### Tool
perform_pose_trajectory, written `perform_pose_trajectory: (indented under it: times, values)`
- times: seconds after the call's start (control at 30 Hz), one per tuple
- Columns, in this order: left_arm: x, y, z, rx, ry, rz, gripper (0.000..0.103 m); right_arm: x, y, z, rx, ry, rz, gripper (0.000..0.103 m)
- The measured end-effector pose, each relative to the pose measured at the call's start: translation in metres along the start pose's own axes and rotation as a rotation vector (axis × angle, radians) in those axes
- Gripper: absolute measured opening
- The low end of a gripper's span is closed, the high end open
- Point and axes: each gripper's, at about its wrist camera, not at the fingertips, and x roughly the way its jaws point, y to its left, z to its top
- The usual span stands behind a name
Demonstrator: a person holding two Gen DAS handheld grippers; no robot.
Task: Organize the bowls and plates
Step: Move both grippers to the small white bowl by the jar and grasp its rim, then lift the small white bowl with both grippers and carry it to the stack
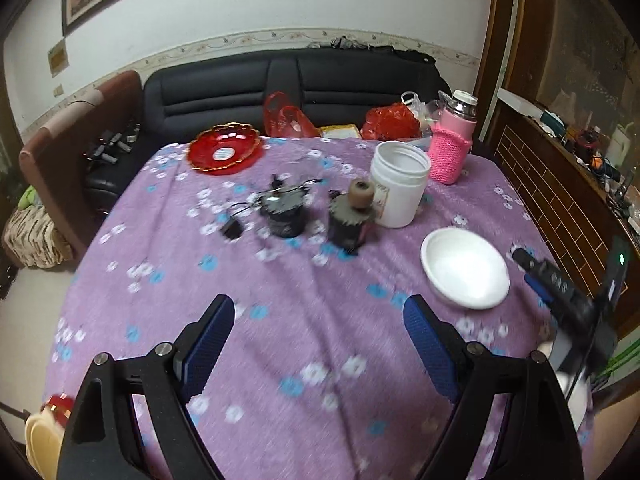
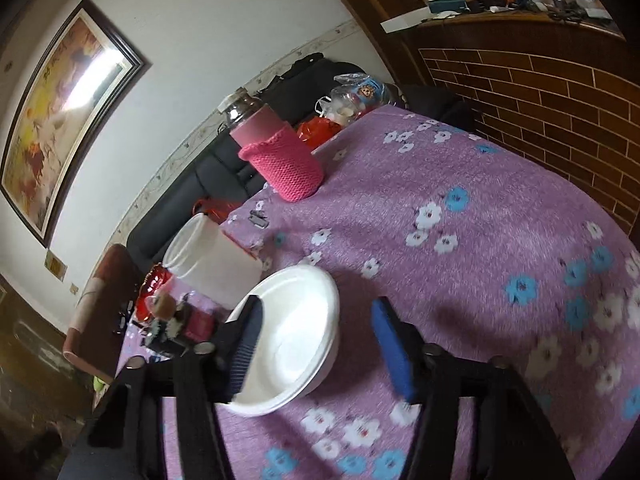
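Note:
A white bowl (image 1: 464, 268) sits on the purple flowered tablecloth (image 1: 320, 340) at the right. My right gripper (image 2: 318, 304) is open and straddles the bowl's (image 2: 296, 340) near rim: one blue pad hangs over the inside, the other stands outside, and neither presses. The left wrist view shows that gripper (image 1: 528, 270) just right of the bowl. My left gripper (image 1: 319, 304) is open over bare cloth with nothing between its fingers. A red glass plate (image 1: 224, 152) lies at the table's far left edge. A cream plate (image 1: 40, 440) and a red rim (image 1: 60, 404) peek in at the bottom left.
A white open jar (image 1: 400, 184), a pink knit-sleeved bottle (image 1: 452, 148) and two small dark gadgets (image 1: 284, 212) (image 1: 352, 220) stand mid-table. Red bags (image 1: 288, 120) and a black sofa (image 1: 240, 84) lie behind. A brick-patterned cabinet (image 1: 560, 200) flanks the right edge.

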Motion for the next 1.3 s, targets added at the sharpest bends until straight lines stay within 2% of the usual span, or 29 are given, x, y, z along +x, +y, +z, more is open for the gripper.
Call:
perform_pose_trajectory:
  times: [0.17,0.27,0.37,0.43,0.5,0.6,0.77,0.83,0.87,0.93,1.1,1.2,1.3]
  values:
    - [0.055,-0.039,0.022,0.032,0.061,-0.031,0.086,0.019,-0.007,0.005,0.013,0.025,0.09,0.057]
    - [0.092,-0.063,0.027,0.039,0.124,-0.076,0.085,0.023,-0.007,0.002,-0.002,0.033,0.079,0.057]
    - [0.127,-0.086,0.026,0.036,0.183,-0.13,0.069,0.034,-0.01,-0.001,-0.016,0.057,0.052,0.057]
    - [0.147,-0.096,0.022,0.027,0.226,-0.155,0.048,0.038,-0.012,-0.003,-0.011,0.075,0.053,0.057]
    - [0.164,-0.103,0.019,0.011,0.263,-0.17,0.041,0.04,-0.014,-0.003,-0.012,0.078,0.044,0.049]
    - [0.177,-0.111,0.015,0.011,0.267,-0.164,0.041,0.045,-0.014,-0.005,-0.016,0.097,0.043,0.041]
    - [0.192,-0.12,0.008,0.013,0.295,-0.172,0.041,0.05,-0.01,-0.009,-0.032,0.115,0.048,0.036]
    - [0.196,-0.123,0.006,0.015,0.303,-0.172,0.04,0.052,-0.006,-0.012,-0.044,0.128,0.061,0.028]
    - [0.196,-0.124,0.006,0.02,0.295,-0.168,0.037,0.053,-0.005,-0.013,-0.05,0.131,0.061,0.027]
    - [0.196,-0.126,0.006,0.019,0.298,-0.181,0.024,0.052,-0.002,-0.014,-0.062,0.125,0.054,0.022]
    - [0.181,-0.108,0.009,0.008,0.273,-0.18,0.014,0.054,-0.002,-0.016,-0.038,0.155,0.062,0.018]
    - [0.163,-0.094,0.008,0.024,0.245,-0.142,0.013,0.054,0.009,-0.02,-0.053,0.175,0.097,0.016]
    - [0.142,-0.076,0.006,0.008,0.214,-0.138,0.013,0.05,0.025,-0.027,-0.081,0.189,0.145,0.016]
